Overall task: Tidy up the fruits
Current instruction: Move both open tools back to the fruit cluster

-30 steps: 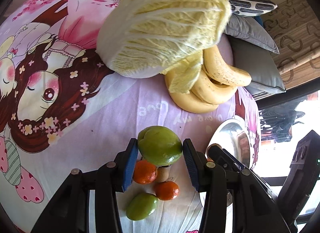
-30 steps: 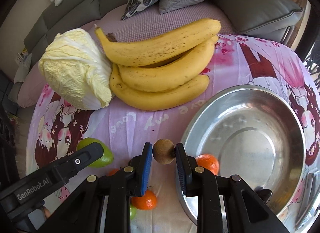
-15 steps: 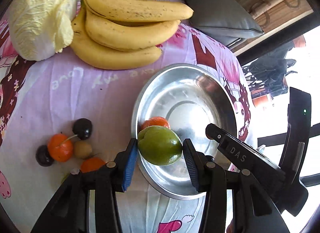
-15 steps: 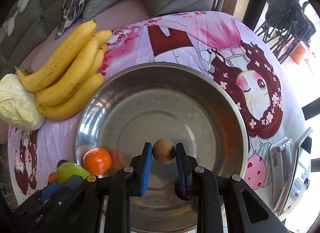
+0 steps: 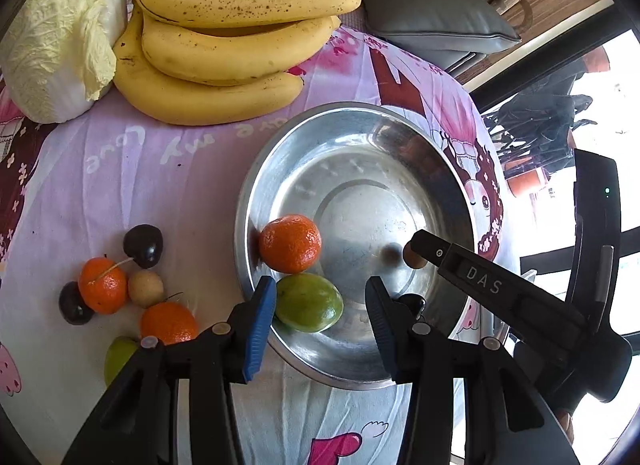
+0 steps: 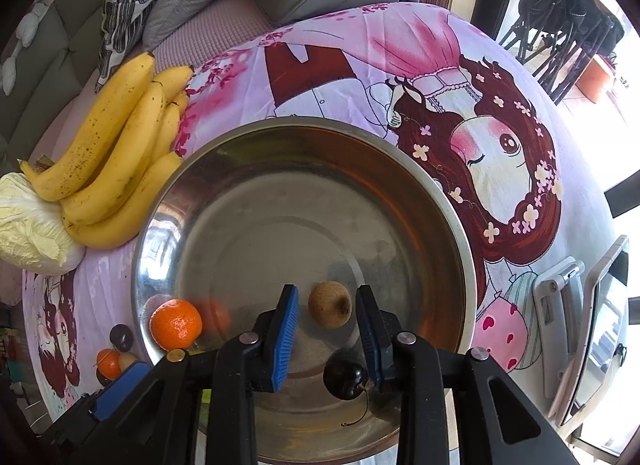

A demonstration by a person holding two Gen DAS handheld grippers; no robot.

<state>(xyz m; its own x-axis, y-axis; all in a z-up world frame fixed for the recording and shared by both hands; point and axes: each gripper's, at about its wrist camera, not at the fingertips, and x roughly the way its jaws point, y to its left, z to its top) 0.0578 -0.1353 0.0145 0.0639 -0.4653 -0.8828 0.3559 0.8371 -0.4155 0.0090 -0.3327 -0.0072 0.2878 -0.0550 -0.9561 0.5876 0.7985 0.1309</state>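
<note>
Pink cartoon cloth on the table [image 5: 160, 185], sofa cushions behind. Both drops just happened. The left gripper [image 5: 320, 295] carried in the green fruit [image 5: 308, 301] a moment ago; its fingers now stand open around it while it lies in the steel bowl [image 5: 248, 193]. The right gripper [image 6: 326, 292] had the brown fruit [image 6: 330, 309] pinched. Its fingers are opening now and that fruit sits loose between them, over the bowl floor.

So I'd say the bowl holds four: one mandarin [image 5: 290, 243], one green, one brown, one dark cherry [image 6: 345, 381].

Left on the cloth:
- two mandarins [image 5: 102, 291]
- two cherries [image 5: 143, 245]
- one brown [image 5: 145, 288]
- one green [image 5: 120, 353]

Plus one cabbage [image 5: 56, 37] and a banana bunch [image 5: 224, 53], at least four.
</note>
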